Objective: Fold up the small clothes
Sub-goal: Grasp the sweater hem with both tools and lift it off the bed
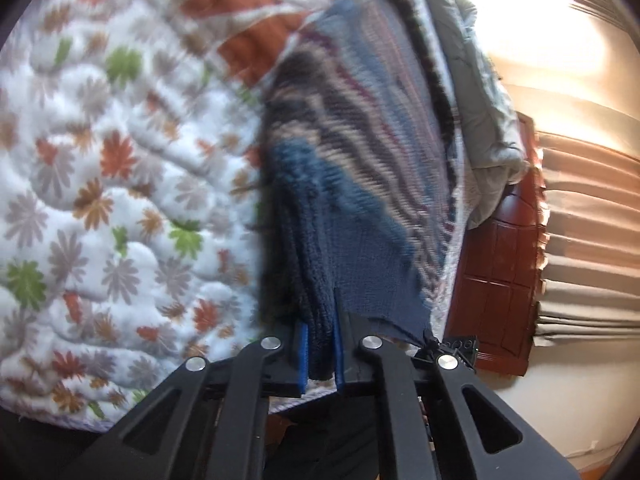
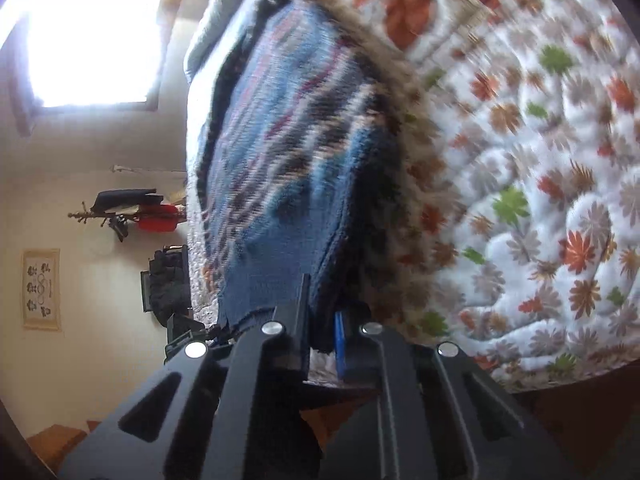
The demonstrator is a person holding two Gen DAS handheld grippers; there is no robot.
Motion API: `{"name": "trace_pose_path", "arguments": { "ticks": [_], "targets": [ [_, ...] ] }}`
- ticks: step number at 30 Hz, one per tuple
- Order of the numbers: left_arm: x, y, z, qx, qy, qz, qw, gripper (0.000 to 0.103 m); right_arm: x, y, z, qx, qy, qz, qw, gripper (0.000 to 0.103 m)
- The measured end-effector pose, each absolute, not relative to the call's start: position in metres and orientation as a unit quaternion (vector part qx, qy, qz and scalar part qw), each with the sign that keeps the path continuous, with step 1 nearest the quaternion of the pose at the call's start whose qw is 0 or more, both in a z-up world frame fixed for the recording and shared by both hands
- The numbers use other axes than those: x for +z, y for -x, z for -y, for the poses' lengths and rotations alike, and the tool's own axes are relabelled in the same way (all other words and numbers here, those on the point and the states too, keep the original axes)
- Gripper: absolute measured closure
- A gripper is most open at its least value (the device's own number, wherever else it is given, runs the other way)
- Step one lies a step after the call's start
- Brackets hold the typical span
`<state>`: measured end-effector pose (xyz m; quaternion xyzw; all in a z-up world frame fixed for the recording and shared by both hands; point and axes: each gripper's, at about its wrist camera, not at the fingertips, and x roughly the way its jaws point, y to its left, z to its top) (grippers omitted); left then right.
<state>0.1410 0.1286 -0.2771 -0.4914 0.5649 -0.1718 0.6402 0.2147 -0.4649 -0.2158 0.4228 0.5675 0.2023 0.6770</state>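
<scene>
**While both claws pinch the sweater's hem, the fold is mid-carry**

With one edge clamped at each end, the knit sweater [image 1: 352,152] hangs stretched away from both cameras, filling the centre of both wrist views. Blue body, striped pattern band across the middle, fuzzy brown trim along its far edge. Motion blur on the fabric, so pattern detail isn't readable.

Left gripper [image 1: 320,352]: pressed together on a thick bunch of dark blue knit, bottom centre of frame, blue pads either side of the fabric. Right gripper [image 2: 322,332]: same, pinching the hem between its pads at bottom centre. My read: gripping two corners of one edge keeps the cloth taut and flat so it can be laid over itself in a clean fold rather than crumpling.

Part of the sweater looks to rest on the floral quilt [image 1: 100,160], which covers the left half of the left view and the right half of the right view. Soft padded surface, likely the folding area.

Further out: grey bedding [image 1: 480,112] bunched behind the sweater, red-brown wooden bed frame [image 1: 500,280] at lower right, pleated curtain [image 1: 592,220] at right edge. Right view shows a bright window [image 2: 92,40] upper left and a framed picture [image 2: 42,288] on the wall at left.
</scene>
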Motion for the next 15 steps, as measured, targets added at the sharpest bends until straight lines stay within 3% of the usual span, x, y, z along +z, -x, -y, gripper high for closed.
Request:
{"name": "trace_pose_path", "arguments": {
  "ticks": [15],
  "targets": [
    [-0.126,-0.186,-0.140,-0.254,0.474,-0.435,0.722,0.095,-0.076,-0.271,0.461,0.262,-0.373,-0.474,0.753,0.096]
  ]
}}
